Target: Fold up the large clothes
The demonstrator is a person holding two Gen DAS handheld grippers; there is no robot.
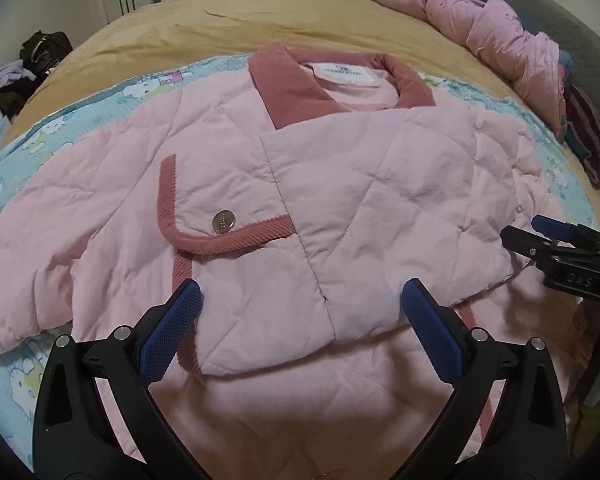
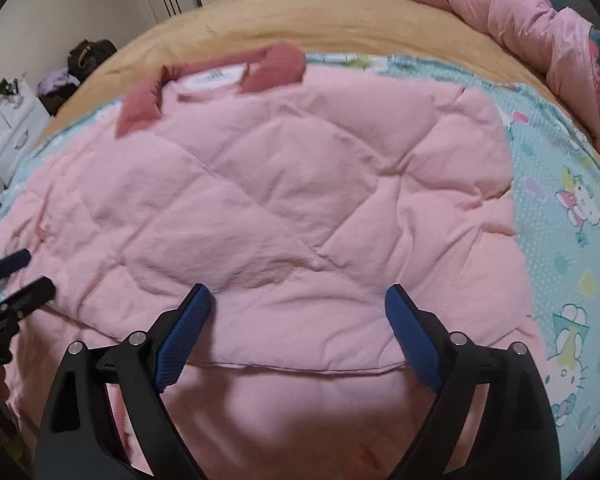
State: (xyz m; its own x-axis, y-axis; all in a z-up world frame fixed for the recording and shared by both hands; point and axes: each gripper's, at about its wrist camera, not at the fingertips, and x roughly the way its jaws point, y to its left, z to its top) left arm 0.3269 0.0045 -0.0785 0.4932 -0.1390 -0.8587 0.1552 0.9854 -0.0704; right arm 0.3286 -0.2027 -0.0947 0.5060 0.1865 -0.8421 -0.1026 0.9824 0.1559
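Note:
A pink quilted jacket (image 1: 340,184) with a dark pink collar (image 1: 296,92) lies front up on the bed, its right side folded over the middle. A silver snap button (image 1: 224,221) sits on a pocket flap. My left gripper (image 1: 300,296) is open and empty, just above the jacket's lower folded edge. My right gripper (image 2: 298,300) is open and empty above the folded panel of the jacket (image 2: 280,200). The right gripper also shows at the right edge of the left wrist view (image 1: 540,236). The left gripper shows at the left edge of the right wrist view (image 2: 20,276).
The jacket rests on a light blue cartoon-print sheet (image 2: 572,208) over a tan blanket (image 1: 220,24). A bunched pink quilt (image 1: 480,28) lies along the far right. Bags (image 1: 40,52) sit on the floor at the far left, cabinets behind.

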